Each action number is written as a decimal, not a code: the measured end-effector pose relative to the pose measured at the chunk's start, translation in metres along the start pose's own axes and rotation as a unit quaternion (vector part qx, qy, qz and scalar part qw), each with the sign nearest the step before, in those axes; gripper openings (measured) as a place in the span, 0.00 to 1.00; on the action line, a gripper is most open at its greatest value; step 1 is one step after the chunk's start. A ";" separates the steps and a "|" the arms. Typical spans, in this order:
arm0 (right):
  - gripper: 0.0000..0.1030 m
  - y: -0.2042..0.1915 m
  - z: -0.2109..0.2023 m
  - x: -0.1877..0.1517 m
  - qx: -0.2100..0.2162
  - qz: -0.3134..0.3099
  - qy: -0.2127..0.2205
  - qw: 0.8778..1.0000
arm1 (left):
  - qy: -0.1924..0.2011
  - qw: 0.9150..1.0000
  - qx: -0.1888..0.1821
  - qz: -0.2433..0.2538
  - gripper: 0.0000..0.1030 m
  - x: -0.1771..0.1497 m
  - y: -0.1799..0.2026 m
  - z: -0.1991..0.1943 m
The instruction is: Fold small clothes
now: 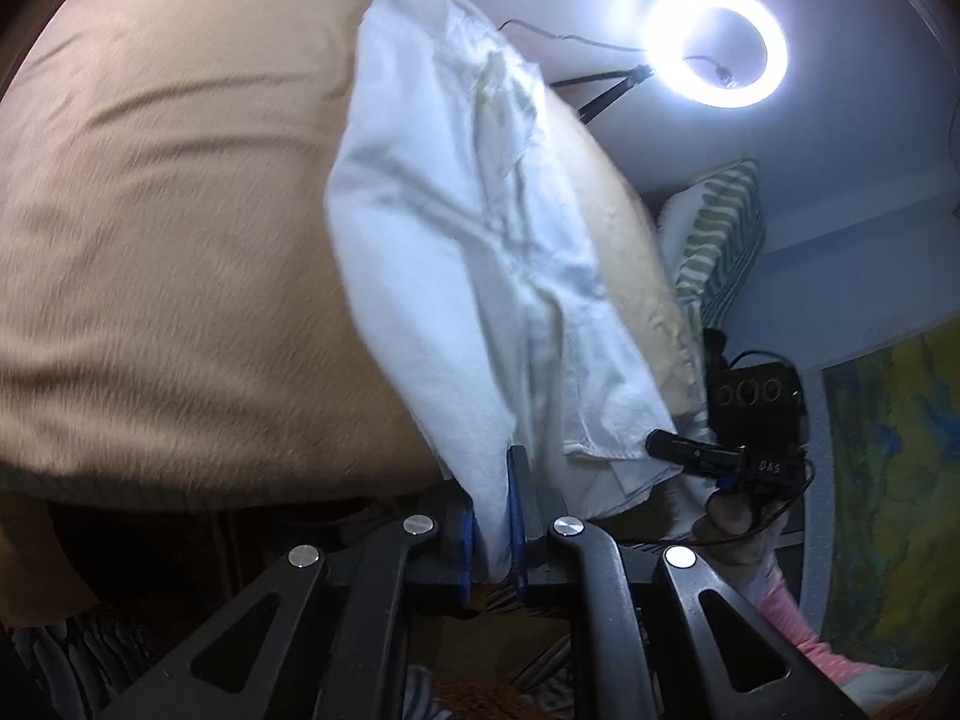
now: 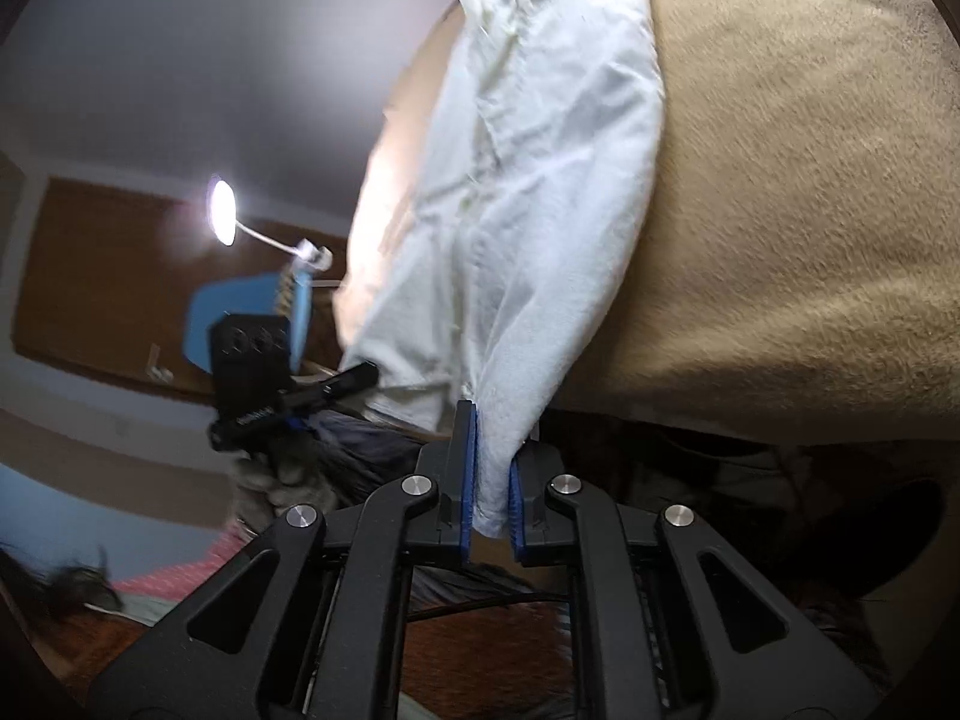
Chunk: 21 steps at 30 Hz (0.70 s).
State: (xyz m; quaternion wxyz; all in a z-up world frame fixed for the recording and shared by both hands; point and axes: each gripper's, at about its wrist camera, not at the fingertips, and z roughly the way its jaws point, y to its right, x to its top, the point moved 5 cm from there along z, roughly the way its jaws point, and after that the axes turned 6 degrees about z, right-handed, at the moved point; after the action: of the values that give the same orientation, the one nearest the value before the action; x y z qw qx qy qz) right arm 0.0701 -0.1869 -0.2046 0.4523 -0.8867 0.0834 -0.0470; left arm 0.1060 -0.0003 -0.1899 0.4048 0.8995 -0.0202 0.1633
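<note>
Left tongs (image 1: 493, 516) and right tongs (image 2: 493, 480) pinching white garment (image 1: 444, 252), tan blanket (image 1: 156, 252) beneath, ring light (image 1: 714, 48) beyond

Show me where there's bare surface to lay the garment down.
Free: the beige blanket left of the white garment. Crowded: the near edge, where left gripper and right gripper pinch its corners.

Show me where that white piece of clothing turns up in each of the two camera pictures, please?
Left wrist view: the white garment runs from top centre down to the left claw, which pinches its near edge.
Right wrist view: the white garment hangs from top centre-right down into the right claw.
Shared landmark: the tan blanket under it.
</note>
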 end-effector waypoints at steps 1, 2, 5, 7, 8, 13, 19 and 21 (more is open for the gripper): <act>0.10 -0.002 -0.002 0.002 0.006 0.002 0.005 1.000 | 0.003 1.000 -0.003 0.004 0.06 0.005 0.004 -0.002; 0.10 -0.005 -0.005 0.005 0.012 0.004 0.012 1.000 | 0.007 1.000 -0.005 0.009 0.06 0.010 0.008 -0.004; 0.10 -0.013 -0.011 0.016 0.024 0.008 0.030 0.999 | 0.020 1.000 -0.012 0.021 0.06 0.030 0.016 -0.011; 0.10 -0.019 -0.015 0.027 0.029 0.005 0.042 0.999 | 0.031 0.999 -0.011 0.028 0.06 0.045 0.019 -0.015; 0.10 -0.022 -0.016 0.032 0.032 0.004 0.047 0.998 | 0.036 0.999 -0.010 0.031 0.06 0.051 0.019 -0.017; 0.10 -0.034 -0.025 0.064 0.033 -0.006 0.069 0.997 | 0.064 0.997 -0.007 0.038 0.06 0.086 0.020 -0.022; 0.10 -0.028 -0.026 0.113 0.030 0.004 0.086 0.996 | 0.085 0.996 0.001 0.021 0.06 0.125 0.005 -0.020; 0.10 -0.024 -0.024 0.130 0.025 0.008 0.091 0.995 | 0.088 0.996 0.005 0.014 0.06 0.138 -0.002 -0.017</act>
State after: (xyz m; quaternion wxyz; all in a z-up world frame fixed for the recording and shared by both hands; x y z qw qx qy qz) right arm 0.1968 -0.2166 -0.1703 0.4654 -0.8664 0.1301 -0.1261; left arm 0.2320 0.0262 -0.1382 0.3983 0.8833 0.0034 0.2471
